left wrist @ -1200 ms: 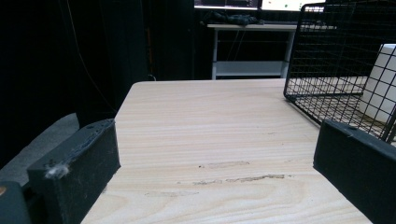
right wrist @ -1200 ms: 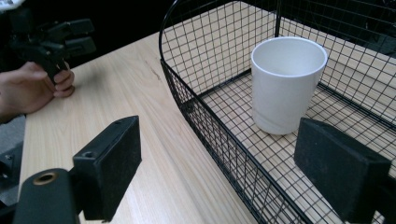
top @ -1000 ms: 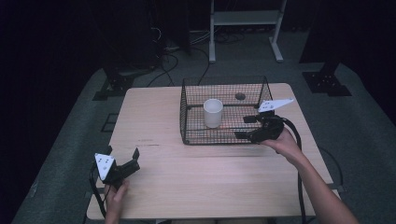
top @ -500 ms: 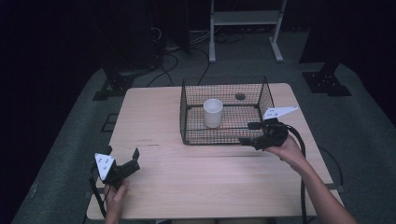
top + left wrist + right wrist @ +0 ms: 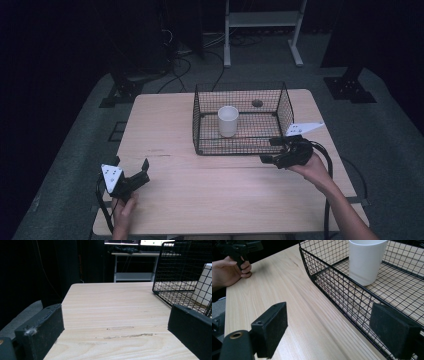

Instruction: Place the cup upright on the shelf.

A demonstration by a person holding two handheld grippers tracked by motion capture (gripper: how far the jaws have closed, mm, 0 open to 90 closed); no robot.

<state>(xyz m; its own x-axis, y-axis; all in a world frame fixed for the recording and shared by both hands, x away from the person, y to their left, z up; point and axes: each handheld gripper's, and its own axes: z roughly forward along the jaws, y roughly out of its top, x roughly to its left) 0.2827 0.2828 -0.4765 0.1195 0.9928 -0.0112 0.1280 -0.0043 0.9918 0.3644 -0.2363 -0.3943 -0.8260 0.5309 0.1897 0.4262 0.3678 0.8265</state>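
White cup (image 5: 228, 120) in wire basket (image 5: 200, 125) bears no legible writing.

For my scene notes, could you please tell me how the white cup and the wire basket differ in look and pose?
The white cup is solid, smooth and round, while the wire basket is black open mesh and rectangular. The cup is much the smaller and stands upright inside the basket, which rests directly on the wooden table. The cup is taller than wide; the basket is wider than tall. Both are open at the top.
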